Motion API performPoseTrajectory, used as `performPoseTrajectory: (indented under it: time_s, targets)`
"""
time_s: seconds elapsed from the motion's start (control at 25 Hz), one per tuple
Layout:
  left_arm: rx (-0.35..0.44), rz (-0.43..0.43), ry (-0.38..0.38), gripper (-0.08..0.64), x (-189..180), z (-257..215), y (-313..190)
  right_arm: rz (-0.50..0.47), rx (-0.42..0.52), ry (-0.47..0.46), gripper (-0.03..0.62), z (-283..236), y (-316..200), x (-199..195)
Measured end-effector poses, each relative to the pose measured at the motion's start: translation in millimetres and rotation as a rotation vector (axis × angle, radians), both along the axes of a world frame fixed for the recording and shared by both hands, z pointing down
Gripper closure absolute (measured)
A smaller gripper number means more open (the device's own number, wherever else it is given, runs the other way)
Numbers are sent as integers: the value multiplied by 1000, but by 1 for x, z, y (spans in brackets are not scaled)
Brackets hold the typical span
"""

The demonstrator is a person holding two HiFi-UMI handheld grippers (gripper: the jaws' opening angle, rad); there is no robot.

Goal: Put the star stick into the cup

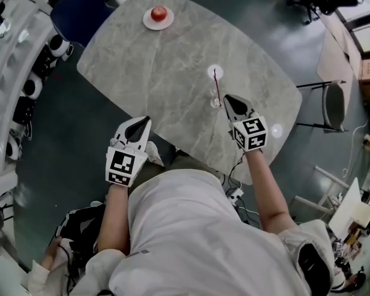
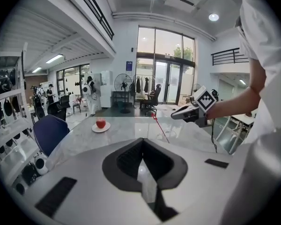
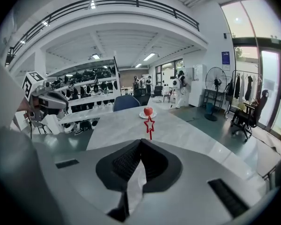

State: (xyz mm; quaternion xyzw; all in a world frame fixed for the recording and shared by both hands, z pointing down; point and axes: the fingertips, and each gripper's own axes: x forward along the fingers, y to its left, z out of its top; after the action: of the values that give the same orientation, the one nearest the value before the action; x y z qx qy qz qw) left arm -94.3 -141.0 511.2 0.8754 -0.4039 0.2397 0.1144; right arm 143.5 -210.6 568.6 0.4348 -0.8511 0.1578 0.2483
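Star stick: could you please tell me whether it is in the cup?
In. The star stick leans with its lower end inside the cup.

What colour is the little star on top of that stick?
Red. The star is a hollow red outline, and it shows best in the right gripper view.
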Motion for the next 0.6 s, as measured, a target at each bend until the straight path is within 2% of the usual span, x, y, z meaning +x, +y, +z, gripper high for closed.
performPoseTrajectory:
  time_s: [0.6]
  targets:
    - [104,241,149,558,53,-50,-21,94,161,-49,581,-98,68,-13]
